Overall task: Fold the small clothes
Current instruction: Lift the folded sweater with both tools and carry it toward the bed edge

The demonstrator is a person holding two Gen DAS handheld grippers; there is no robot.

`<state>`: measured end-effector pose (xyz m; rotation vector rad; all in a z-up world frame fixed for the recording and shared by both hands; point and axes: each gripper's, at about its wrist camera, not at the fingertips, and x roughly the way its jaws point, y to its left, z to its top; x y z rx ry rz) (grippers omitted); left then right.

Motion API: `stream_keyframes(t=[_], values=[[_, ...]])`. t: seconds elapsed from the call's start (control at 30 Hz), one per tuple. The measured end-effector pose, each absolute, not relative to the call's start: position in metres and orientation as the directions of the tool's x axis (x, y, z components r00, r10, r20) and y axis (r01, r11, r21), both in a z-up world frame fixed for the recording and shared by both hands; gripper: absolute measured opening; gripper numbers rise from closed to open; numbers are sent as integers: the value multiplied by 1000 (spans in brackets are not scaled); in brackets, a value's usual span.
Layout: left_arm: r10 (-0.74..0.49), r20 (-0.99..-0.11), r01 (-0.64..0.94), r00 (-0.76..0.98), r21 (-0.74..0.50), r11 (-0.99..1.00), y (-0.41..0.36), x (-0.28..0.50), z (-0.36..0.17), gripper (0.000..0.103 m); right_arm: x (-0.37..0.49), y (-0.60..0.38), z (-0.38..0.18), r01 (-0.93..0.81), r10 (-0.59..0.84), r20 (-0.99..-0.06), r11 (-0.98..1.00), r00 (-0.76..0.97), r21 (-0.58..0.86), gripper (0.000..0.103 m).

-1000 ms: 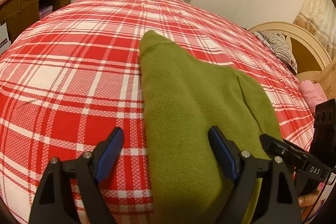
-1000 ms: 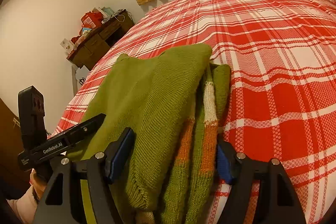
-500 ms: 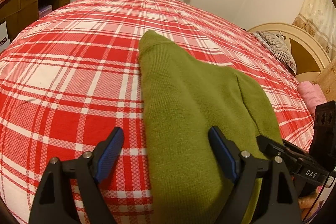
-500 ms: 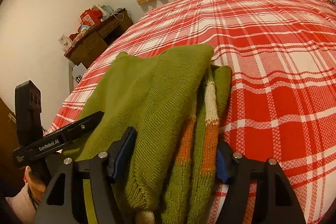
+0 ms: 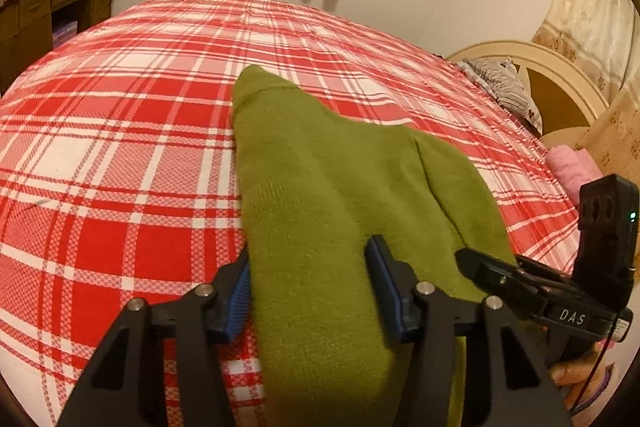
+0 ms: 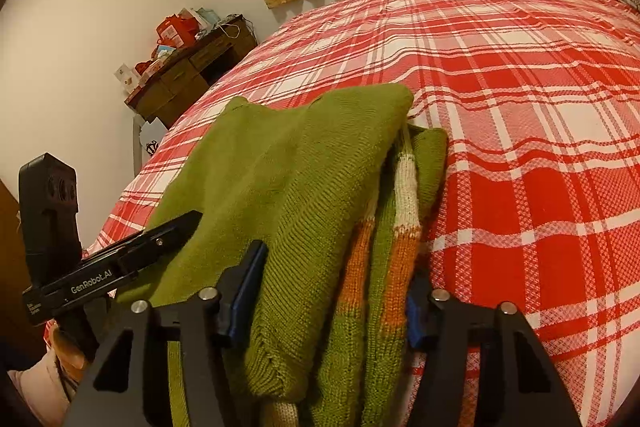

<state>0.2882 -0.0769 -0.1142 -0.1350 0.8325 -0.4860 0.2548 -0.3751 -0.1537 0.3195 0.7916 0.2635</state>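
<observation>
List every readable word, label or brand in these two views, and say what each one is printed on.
"DAS": on the right gripper, seen in the left wrist view.
"GenRobot.AI": on the left gripper, seen in the right wrist view.
Small white print beside "GenRobot.AI": too small to read.
Red boxes on the wooden desk: print too blurred to read.

The sweater (image 5: pixel 328 195) lies on the bed (image 5: pixel 120 147), pillows (image 5: pixel 504 91) behind it.

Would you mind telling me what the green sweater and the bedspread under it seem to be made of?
Sweater: knitted yarn, probably wool or acrylic; rows of stitches show, matte and fuzzy. Bedspread: woven cloth, perhaps cotton; fine checked weave in the red plaid, matte.
</observation>
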Motion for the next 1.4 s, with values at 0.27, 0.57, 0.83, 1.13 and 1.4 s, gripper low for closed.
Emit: stream_keyframes(t=[0.27, 0.57, 0.83, 1.13, 1.4], values=[[-362, -730, 376, 580, -154, 914, -91, 271, -97, 39, 236, -360, -134, -47, 306, -663, 925, 684, 377, 39], [-332, -811, 411, 481, -127, 903, -81, 209, -87, 38, 149, -351, -124, -43, 433, -647, 849, 628, 527, 39], [-248, -804, 438, 541, 18, 899, -97, 182, -89, 55, 106, -342, -137, 6, 347, -674, 887, 652, 462, 46], [-222, -788, 430, 574, 59, 901, -104, 198, -92, 73, 133, -359, -154, 63, 347, -660, 856, 666, 514, 70], [-301, -810, 461, 504, -42, 886, -102, 213, -100, 73, 146, -347, -151, 14, 305, -684, 908, 662, 419, 70]])
